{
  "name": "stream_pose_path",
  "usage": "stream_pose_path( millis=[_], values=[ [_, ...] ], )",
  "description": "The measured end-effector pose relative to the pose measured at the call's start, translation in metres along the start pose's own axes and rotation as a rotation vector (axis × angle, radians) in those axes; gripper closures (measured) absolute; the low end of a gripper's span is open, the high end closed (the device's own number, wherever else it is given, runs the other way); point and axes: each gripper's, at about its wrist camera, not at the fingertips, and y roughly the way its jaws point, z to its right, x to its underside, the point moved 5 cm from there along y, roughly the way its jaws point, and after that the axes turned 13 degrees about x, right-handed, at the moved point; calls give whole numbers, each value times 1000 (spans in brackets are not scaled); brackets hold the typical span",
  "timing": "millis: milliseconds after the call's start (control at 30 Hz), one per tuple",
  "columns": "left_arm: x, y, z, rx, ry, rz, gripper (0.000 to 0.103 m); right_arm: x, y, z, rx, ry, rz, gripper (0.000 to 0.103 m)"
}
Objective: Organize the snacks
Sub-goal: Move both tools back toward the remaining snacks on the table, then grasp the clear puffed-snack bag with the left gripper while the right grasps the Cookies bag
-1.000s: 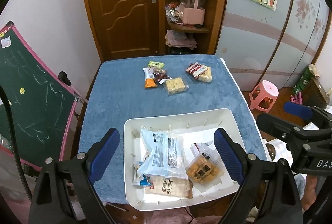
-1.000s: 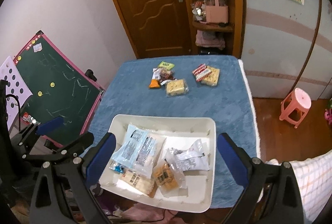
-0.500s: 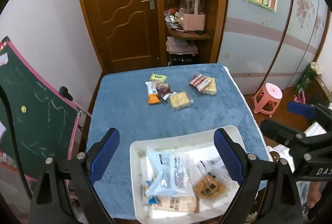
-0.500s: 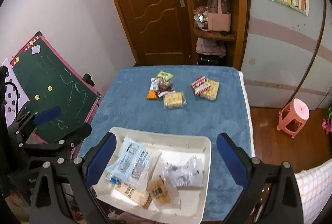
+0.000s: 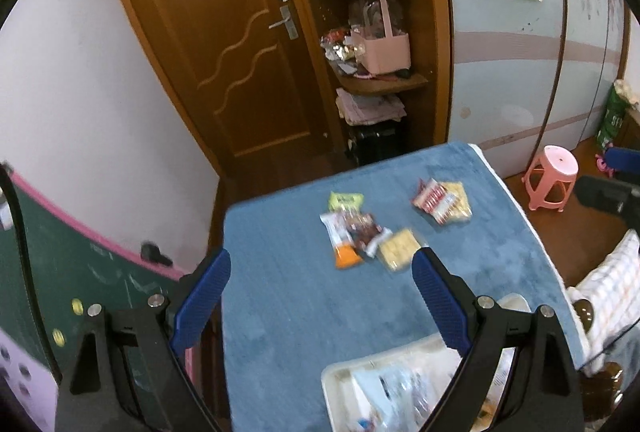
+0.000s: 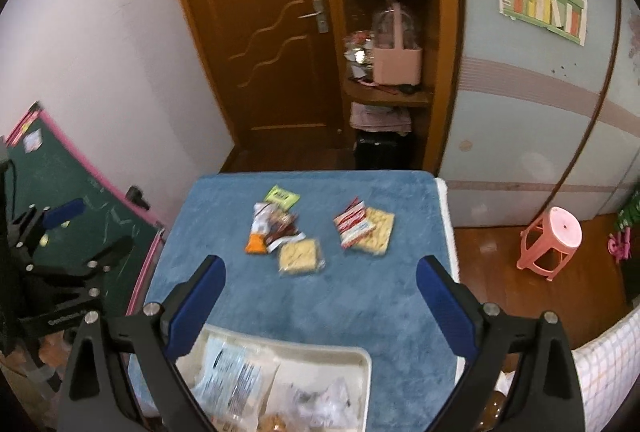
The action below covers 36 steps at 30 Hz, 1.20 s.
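Observation:
A white tray (image 6: 352, 354) with several snack packs, among them a pale blue pack (image 6: 232, 372), sits at the near edge of the blue table; it also shows in the left wrist view (image 5: 336, 376). Loose snacks lie at the far side: a yellow cracker pack (image 6: 301, 256), an orange-tipped pack (image 6: 258, 228), a green pack (image 6: 283, 196), a red-and-white pack (image 6: 354, 226). In the left wrist view the cracker pack (image 5: 398, 249) is blurred. My left gripper (image 5: 320, 306) and right gripper (image 6: 318, 306) are open and empty, above the tray's far edge.
The blue cloth-covered table (image 6: 360, 304) stands before a wooden door (image 6: 272, 32) and a corner shelf (image 6: 388, 92). A chalkboard easel (image 6: 60, 192) leans at the left. A pink stool (image 6: 550, 242) stands on the floor at the right.
Both grippers have risen and tilted toward the far side of the table. The tray has slid down to the bottom of both views. Both grippers stay open.

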Motion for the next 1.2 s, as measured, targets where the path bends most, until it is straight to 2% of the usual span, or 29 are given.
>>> stream_pose_path(
  millis=[167, 300, 433, 567, 733, 833, 1033, 1100, 1167, 1200],
  values=[
    [-35, 39, -10, 23, 29, -7, 11, -39, 35, 19, 29, 76, -29, 6],
    [-47, 95, -4, 93, 59, -55, 11, -57, 79, 32, 83, 128, -59, 6],
    [-38, 166, 13, 139, 123, -134, 11, -52, 151, 42, 138, 181, -134, 6],
    [-13, 240, 32, 237, 179, -248, 11, -35, 217, 43, 160, 197, -201, 9],
    [21, 302, 47, 342, 210, -356, 11, -11, 287, 25, 112, 153, -310, 22],
    [38, 327, 54, 411, 211, -400, 11, 1, 320, 16, 124, 132, -365, 29],
    [56, 352, 63, 439, 221, -446, 11, 16, 352, 8, 116, 120, -434, 42],
    [61, 358, 64, 444, 216, -461, 11, 20, 355, 5, 88, 117, -431, 45],
    [66, 363, 65, 446, 211, -475, 11, 20, 353, -1, 75, 87, -408, 58],
    [67, 367, 64, 448, 210, -482, 11, 19, 351, -5, 58, 73, -398, 70]
  ],
)
